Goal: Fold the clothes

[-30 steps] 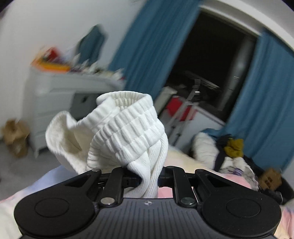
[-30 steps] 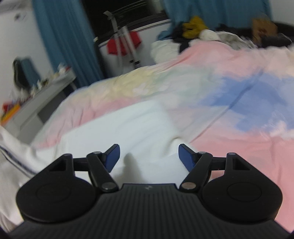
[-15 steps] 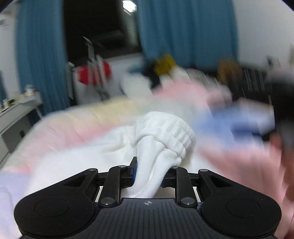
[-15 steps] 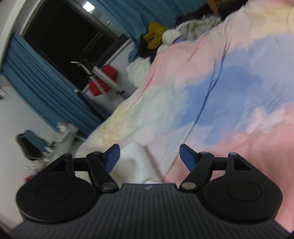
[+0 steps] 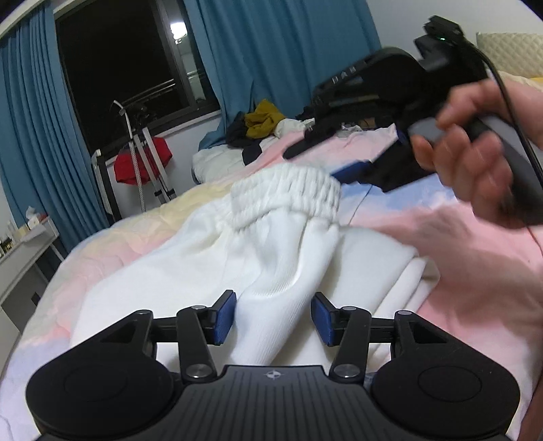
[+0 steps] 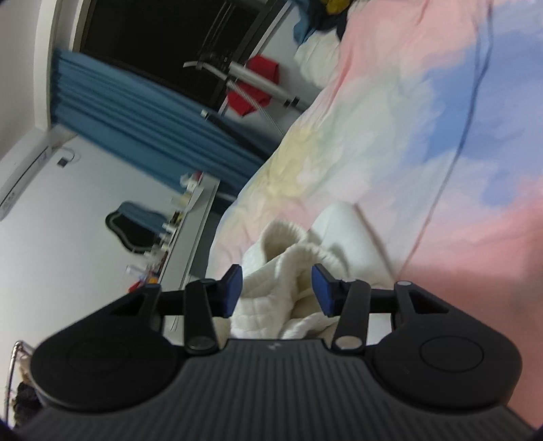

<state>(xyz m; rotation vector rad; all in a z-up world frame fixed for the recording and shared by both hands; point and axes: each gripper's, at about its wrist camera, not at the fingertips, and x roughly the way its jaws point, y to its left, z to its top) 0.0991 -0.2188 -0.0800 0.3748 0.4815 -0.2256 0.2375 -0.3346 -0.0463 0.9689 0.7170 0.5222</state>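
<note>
My left tool has released the white garment — it now lies on the bed. Right tool, at 1 o'clock, spread wide — regrasp likely next.

Even indoor light is filling both views while the window is showing black, with one small lamp reflection glaring in the glass. The fisheye lenses are bending the blue curtains and darkening the picture corners. In the left wrist view the right hand is smearing with motion blur, while the white garment is staying fairly sharp. The right wrist view is tilting and blurring throughout, softening the pastel bedspread.
</note>
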